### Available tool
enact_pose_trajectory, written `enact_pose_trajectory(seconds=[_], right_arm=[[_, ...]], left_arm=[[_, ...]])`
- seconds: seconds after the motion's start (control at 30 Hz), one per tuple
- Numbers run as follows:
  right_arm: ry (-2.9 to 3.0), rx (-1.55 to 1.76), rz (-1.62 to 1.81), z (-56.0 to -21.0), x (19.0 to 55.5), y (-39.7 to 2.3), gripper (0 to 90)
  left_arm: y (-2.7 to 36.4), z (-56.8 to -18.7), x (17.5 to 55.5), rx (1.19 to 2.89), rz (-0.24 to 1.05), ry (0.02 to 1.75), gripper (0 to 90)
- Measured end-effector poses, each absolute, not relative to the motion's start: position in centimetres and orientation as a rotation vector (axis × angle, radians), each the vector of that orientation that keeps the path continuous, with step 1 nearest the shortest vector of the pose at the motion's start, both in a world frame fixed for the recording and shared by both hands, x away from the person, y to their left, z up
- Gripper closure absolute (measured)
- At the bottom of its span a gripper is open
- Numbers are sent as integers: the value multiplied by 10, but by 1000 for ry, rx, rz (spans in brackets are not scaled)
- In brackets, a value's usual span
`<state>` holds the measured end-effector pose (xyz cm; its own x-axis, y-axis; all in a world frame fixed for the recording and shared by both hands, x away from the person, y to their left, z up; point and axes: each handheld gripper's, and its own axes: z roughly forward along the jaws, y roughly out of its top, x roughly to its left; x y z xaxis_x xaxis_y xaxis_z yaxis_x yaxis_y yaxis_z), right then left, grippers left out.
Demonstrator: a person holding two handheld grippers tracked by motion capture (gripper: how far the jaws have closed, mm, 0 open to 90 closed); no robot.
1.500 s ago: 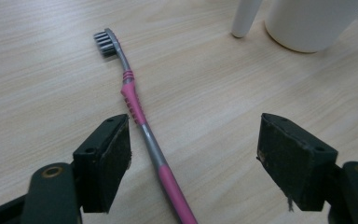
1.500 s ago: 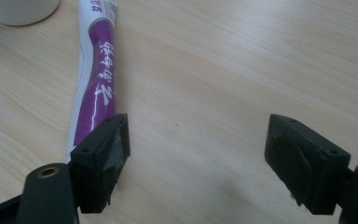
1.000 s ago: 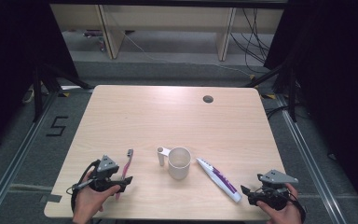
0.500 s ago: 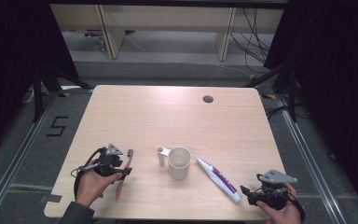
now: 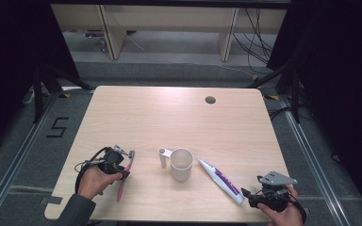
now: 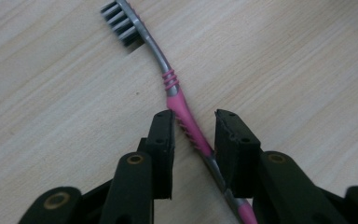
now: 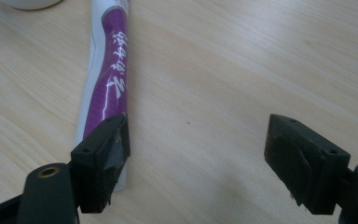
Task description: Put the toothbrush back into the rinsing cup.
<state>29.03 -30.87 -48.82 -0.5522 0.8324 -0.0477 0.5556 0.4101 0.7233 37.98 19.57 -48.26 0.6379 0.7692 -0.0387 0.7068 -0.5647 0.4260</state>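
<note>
The left gripper (image 6: 193,135) has its fingers (image 6: 161,154) a narrow gap apart, and they have just been closing. The toothbrush (image 6: 182,109) passes between them. Its pink handle lies against the inner edge of the left finger, while the other finger stands just beside the handle with a thin strip of worktop (image 6: 51,93) visible between them, so the grip is not tight yet. From above, the left gripper (image 5: 115,162) sits over the upper part of the toothbrush (image 5: 122,186), to the left of the mug (image 5: 181,165).

The right gripper (image 7: 198,140) has its fingers (image 7: 102,158) wide apart and holds nothing. One finger stands just beside the near end of the toothpaste tube (image 7: 105,79); I cannot tell if it touches the tube. The other finger is over bare worktop, well apart from the tube. From above, the right gripper (image 5: 252,195) is to the right of the mug and nearer the person, just past the end of the tube (image 5: 221,180).

The toothbrush lies flat on the worktop, left of the mug. It has dark grey bristles, a grey neck with three pink rings, and a pink handle with small ribs on the side. The bristle head points away from the fingers.

The tube is white with a purple panel and white characters. It lies slanted, one end near the mug.
</note>
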Motion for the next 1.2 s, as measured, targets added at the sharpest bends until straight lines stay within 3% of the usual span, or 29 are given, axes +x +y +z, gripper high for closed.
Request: enact_pose_trajectory(seconds=[0.53,1.2], right_arm=[[2284,1146,936,-487,291,-307,236],[2291,1127,941,-487,292,-306,237]], left_arm=[[187,-483,396,2640,127,1132,808],[176,-480,407,2797,19,1159,818]])
